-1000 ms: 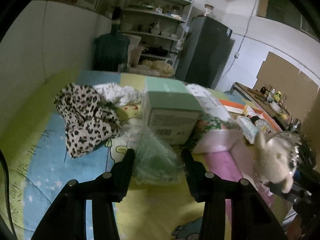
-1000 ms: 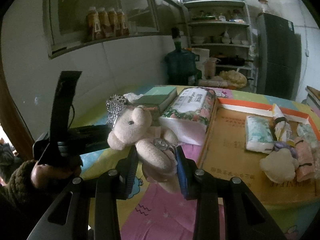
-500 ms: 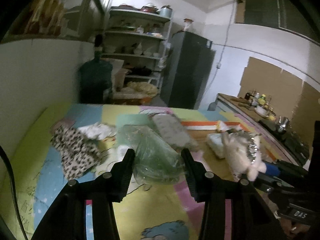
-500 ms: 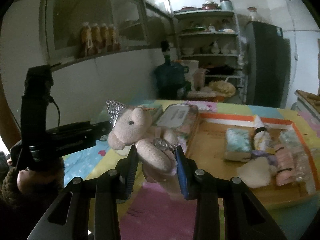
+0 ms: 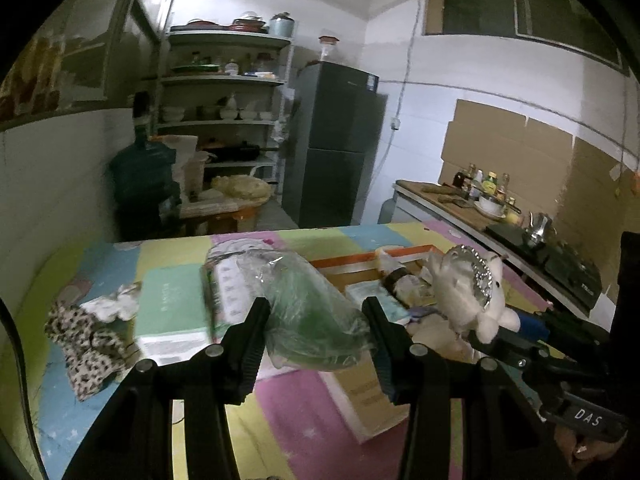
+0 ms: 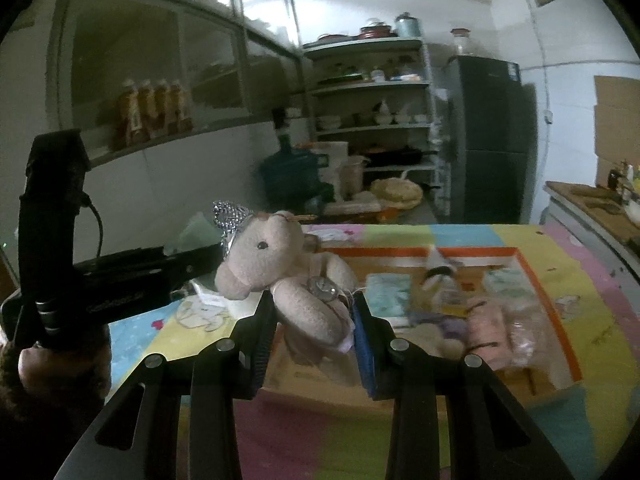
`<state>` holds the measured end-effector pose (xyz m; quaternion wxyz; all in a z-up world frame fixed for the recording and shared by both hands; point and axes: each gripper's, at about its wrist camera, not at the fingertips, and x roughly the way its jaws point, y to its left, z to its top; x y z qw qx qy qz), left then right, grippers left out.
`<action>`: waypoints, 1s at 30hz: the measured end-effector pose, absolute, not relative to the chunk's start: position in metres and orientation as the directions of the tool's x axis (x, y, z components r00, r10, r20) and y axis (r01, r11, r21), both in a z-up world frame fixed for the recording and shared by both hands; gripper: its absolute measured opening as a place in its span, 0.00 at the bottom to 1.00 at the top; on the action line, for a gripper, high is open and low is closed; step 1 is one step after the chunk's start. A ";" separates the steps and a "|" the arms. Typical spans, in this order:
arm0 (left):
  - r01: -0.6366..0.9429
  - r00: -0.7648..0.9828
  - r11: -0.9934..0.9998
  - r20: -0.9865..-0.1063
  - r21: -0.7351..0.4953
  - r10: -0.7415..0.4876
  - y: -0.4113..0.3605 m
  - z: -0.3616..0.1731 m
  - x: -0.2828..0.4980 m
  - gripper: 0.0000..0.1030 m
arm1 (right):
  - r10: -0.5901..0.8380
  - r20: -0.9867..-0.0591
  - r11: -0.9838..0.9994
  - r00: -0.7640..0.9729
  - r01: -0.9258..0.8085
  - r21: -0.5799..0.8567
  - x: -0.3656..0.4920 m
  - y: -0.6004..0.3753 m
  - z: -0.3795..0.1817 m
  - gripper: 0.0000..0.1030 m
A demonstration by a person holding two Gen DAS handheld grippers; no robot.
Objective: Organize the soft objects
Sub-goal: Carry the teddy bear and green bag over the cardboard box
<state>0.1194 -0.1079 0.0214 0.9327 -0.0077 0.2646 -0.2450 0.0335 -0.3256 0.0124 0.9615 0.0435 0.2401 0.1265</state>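
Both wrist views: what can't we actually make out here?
- Right wrist: items in the orange-rimmed tray are motion-blurred; types unclear.
- Left wrist: contents of the clear plastic bag in the left gripper show only as green; crinkled film hides them.
- Right wrist: the plush toy in the right gripper hides the tray's near left corner.
- Left wrist: lettering on the mint box is too blurred.

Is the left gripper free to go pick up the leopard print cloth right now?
Probably not. The left gripper is shut on a clear plastic bag with green contents, so its jaws are full. The leopard print cloth lies uncovered on the play mat, so only the bag stands in the way.
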 end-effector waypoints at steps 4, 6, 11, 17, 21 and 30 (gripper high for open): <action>0.477 0.732 0.869 -0.487 -0.134 -0.476 -0.129 0.025 0.124 0.46 | 0.228 -0.444 0.973 0.866 -0.182 0.146 0.032 -0.345 0.013 0.36; 0.492 0.723 0.860 -0.488 -0.132 -0.489 -0.141 0.027 0.126 0.46 | 0.208 -0.441 0.976 0.873 -0.160 0.144 0.029 -0.355 0.013 0.36; 0.523 0.706 0.843 -0.491 -0.124 -0.510 -0.168 0.026 0.127 0.46 | 0.159 -0.435 0.984 0.886 -0.104 0.148 0.026 -0.382 0.014 0.36; 0.558 0.672 0.819 -0.505 -0.136 -0.542 -0.197 0.023 0.133 0.46 | 0.101 -0.431 0.988 0.897 -0.039 0.149 0.024 -0.409 0.012 0.36; 0.576 0.646 0.804 -0.520 -0.148 -0.559 -0.214 0.018 0.139 0.46 | 0.067 -0.433 0.990 0.899 -0.005 0.143 0.025 -0.423 0.010 0.36; 0.587 0.608 0.793 -0.558 -0.163 -0.565 -0.247 0.004 0.157 0.46 | 0.019 -0.447 0.992 0.894 0.040 0.122 0.040 -0.449 0.002 0.36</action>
